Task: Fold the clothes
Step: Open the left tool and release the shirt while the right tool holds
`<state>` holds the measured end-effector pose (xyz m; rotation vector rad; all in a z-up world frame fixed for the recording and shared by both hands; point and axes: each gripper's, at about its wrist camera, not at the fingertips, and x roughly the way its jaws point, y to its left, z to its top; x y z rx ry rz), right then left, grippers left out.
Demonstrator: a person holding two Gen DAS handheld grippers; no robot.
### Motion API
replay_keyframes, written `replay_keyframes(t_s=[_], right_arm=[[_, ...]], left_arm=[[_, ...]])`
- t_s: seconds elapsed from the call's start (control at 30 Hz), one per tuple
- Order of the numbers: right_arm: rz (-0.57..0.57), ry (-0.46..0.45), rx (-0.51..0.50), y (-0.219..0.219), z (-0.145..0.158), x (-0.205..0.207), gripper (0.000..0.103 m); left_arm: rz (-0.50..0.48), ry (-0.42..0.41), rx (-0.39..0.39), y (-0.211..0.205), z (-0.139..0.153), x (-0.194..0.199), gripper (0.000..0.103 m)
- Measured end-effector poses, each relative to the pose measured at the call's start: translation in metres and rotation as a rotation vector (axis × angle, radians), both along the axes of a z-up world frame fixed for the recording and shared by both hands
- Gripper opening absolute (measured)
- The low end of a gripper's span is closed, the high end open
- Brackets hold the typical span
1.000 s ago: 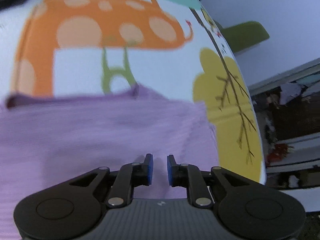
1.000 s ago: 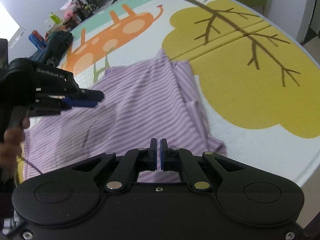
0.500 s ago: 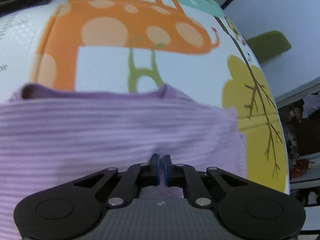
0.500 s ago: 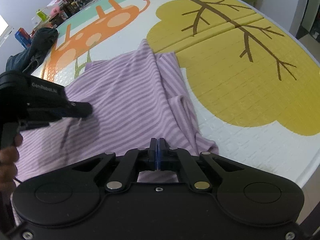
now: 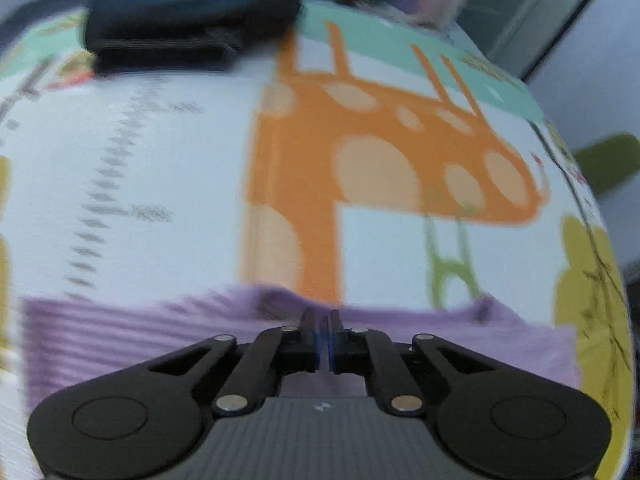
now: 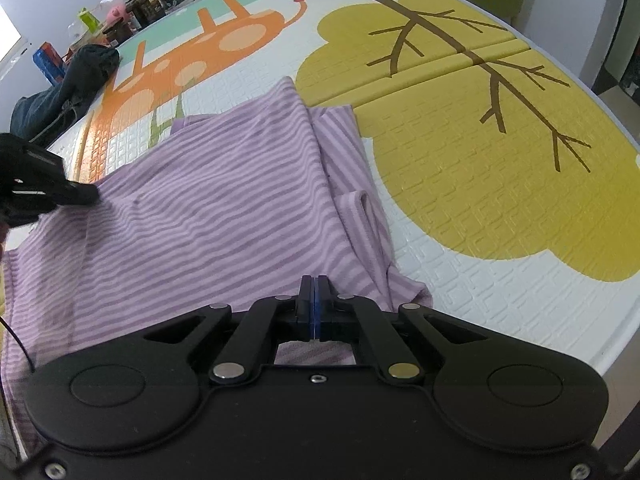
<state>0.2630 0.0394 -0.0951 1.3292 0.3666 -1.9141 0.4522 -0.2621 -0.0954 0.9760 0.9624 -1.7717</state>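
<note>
Carried toward the giraffe print since a second ago, the left gripper (image 5: 322,322) stays pinched on the purple striped shirt (image 6: 208,216) at frame left; the right gripper (image 6: 314,300) clamps its near hem at lower centre of the play mat (image 6: 500,208).

A: Left gripper (image 5: 322,322)?
B: Jaws pressed together, blue pads nearly touching, only a thin slit between them. Its own wrist view is blurred. Fingers point forward and low, tips down at the purple striped shirt (image 6: 208,216).
A: Pinching the fabric?
B: Looks so, the far edge bunches right at the tips. From the right wrist view it enters at the left edge (image 6: 80,195), black tip on the cloth.
A: Right gripper (image 6: 315,300)?
B: Jaws fully closed, pads flush. Tips sit on the near edge of the shirt; cloth shows beneath the linkage. Gripping it, I think.
A: Hands?
B: Cannot make them out.
</note>
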Motion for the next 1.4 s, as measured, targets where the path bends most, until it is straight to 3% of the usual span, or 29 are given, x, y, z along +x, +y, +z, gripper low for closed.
replay_keyframes(t_s=[0.17,0.33,0.43,0.63,0.8,0.9,1.0,1.13,1.4], right_arm=[[0.061,0.043,0.028,-0.006,0.001,0.006,0.000],[0.091,0.069,0.034,-0.007,0.001,0.011,0.001],[0.097,0.080,0.034,-0.008,0.001,0.014,0.002],[0.069,0.073,0.006,-0.003,0.000,0.013,0.002],[0.056,0.064,0.025,-0.006,0.001,0.011,0.002],[0.058,0.080,0.044,-0.010,0.001,0.014,0.002],[0.064,0.109,0.062,-0.012,0.001,0.020,0.002],[0.081,0.146,0.082,-0.016,0.002,0.026,0.002],[0.108,0.126,0.081,-0.015,0.004,0.021,0.002]], left_arm=[[0.076,0.113,0.020,-0.011,0.018,0.045,0.014],[0.074,0.108,-0.027,0.009,0.034,0.074,0.051],[0.054,0.140,-0.019,0.025,0.038,0.090,0.054],[0.008,0.197,0.038,0.053,0.031,0.108,0.055],[-0.005,0.147,0.078,0.061,0.007,0.110,0.055],[0.032,0.092,0.081,0.053,-0.007,0.116,0.052],[0.065,0.138,0.102,0.041,-0.012,0.126,0.051],[0.111,0.071,0.046,0.022,-0.010,0.130,0.044],[0.247,0.043,0.020,-0.021,-0.003,0.147,0.032]])
